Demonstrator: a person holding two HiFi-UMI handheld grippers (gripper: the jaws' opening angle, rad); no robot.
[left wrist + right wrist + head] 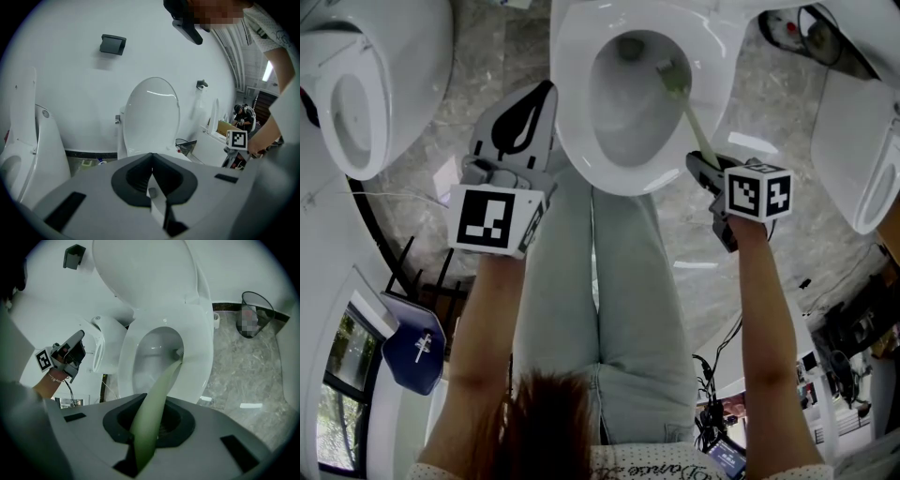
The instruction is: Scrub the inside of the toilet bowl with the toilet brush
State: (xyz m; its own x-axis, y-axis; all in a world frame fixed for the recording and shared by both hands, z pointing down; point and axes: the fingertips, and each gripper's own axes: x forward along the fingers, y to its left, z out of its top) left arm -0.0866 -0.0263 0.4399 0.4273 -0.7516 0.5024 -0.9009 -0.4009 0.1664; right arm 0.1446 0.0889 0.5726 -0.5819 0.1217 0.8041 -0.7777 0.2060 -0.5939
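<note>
Down inside toilet bowl [574, 58], toilet brush [690, 114]

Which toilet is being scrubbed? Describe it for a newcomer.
On the grey marbled floor, white toilets stand side by side: left toilet, middle toilet, right toilet. Take the middle one, ahead of the person's legs. Only its bowl holds the pale green toilet brush, gripped by the right gripper.

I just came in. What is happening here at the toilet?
A person stands over the toilet bowl with a gripper in each hand. The right gripper is shut on the pale green handle of the toilet brush, and the brush head is down inside the bowl, against the inner wall on that gripper's side. The left gripper is shut and empty, held beside the bowl's other rim. The lid is raised.
</note>
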